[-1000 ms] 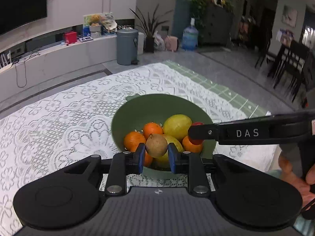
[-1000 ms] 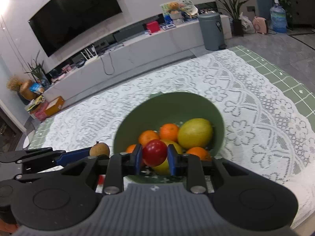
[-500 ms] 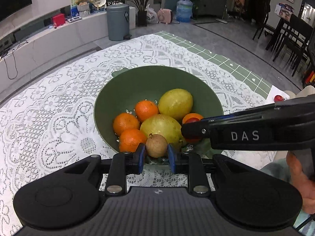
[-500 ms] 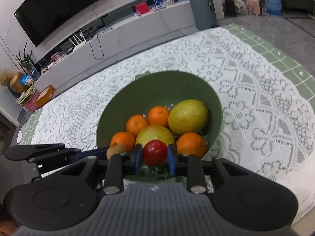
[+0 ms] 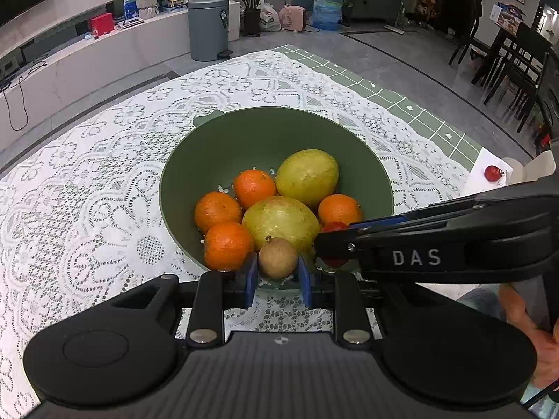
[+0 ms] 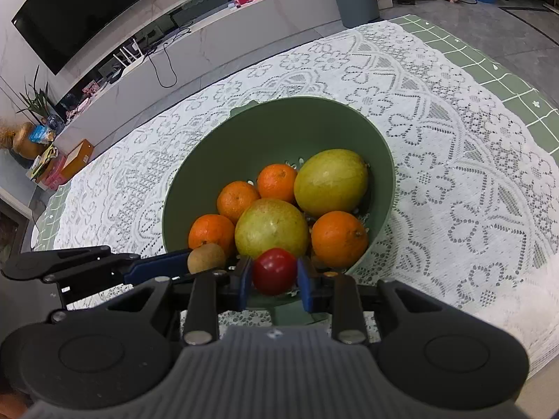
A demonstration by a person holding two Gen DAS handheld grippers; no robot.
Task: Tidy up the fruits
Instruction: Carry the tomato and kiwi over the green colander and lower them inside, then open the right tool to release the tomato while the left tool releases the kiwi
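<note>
A green bowl (image 5: 244, 132) (image 6: 244, 132) on the lace cloth holds several oranges (image 5: 254, 188) (image 6: 339, 238) and two large yellow-green fruits (image 5: 307, 178) (image 6: 270, 229). My left gripper (image 5: 277, 272) is shut on a small brown round fruit (image 5: 277, 257) (image 6: 206, 257) at the bowl's near rim. My right gripper (image 6: 274, 277) is shut on a small red fruit (image 6: 274, 271), also over the near rim. In the left wrist view the right gripper's black arm crosses from the right and hides most of that red fruit (image 5: 333, 227).
White lace cloth (image 5: 87, 192) covers the table, with a green checked cloth (image 6: 489, 52) showing at its far edge. Another small red fruit (image 5: 492, 173) lies on white paper at the right. A person's hand (image 5: 534, 342) holds the right gripper. A grey bin (image 5: 208, 28) stands beyond.
Both grippers have tipped downward and come closer over the bowl's near rim, each still holding its fruit. The bowl now fills more of both views.
</note>
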